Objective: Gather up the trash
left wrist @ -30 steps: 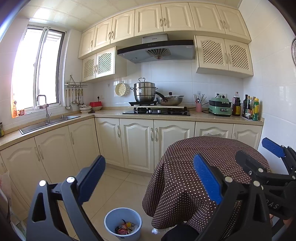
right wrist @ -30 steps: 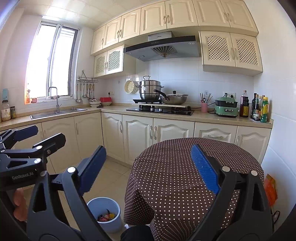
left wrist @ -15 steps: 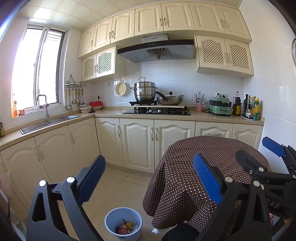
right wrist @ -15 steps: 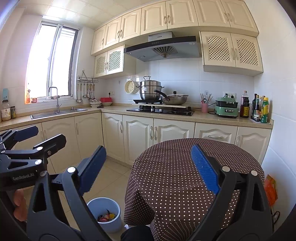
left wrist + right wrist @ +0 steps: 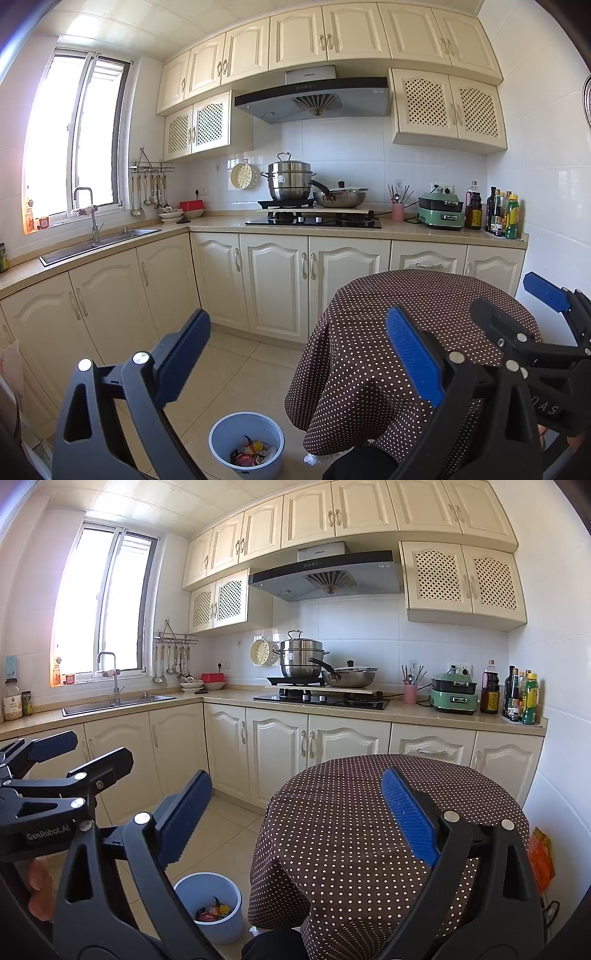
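Holding nothing atm: trash (image 5: 248,453) already sits in blue bin (image 5: 221,439) on floor beside dotted table (image 5: 424,295), top looks bare. Left gripper (image 5: 295,354) & right gripper (image 5: 295,812) both spread wide, empty. Task prob near done; small white bit under table unclear.

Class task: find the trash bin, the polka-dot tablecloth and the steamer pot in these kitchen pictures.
trash bin (image 5: 221,439), left wrist view, on its rim.
polka-dot tablecloth (image 5: 351,812), right wrist view, on its top.
steamer pot (image 5: 290,184), left wrist view, on its steel side.
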Available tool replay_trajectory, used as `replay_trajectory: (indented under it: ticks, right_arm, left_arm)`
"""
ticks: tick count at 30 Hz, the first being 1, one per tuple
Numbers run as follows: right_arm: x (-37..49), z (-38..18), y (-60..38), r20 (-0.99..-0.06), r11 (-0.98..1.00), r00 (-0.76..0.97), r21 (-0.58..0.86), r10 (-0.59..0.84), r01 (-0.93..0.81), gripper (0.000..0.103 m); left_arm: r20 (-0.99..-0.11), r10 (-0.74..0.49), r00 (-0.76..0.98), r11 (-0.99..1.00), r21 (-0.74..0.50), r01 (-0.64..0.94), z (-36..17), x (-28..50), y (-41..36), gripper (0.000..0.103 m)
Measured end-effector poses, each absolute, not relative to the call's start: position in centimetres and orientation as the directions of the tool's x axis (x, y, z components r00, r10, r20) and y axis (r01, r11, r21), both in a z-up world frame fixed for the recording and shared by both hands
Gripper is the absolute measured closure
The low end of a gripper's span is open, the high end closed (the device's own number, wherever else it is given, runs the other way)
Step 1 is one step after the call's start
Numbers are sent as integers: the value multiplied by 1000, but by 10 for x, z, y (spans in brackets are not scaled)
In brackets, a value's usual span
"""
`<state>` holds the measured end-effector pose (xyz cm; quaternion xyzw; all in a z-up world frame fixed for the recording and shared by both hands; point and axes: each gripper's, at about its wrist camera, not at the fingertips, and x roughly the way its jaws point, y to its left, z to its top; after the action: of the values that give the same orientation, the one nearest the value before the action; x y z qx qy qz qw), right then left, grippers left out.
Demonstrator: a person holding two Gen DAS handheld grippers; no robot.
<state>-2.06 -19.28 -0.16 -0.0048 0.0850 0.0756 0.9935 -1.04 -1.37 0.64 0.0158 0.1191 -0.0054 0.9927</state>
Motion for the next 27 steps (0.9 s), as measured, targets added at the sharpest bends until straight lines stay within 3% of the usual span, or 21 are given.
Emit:
replay_trajectory:
  ticks: [27]
  right_arm:
    - [-18, -5, -192, -175, 988, 973, 6, 150, -152, 11]
  left_arm:
    - [-255, -7, 967, 1000, 26, 14, -5, -11, -3, 9]
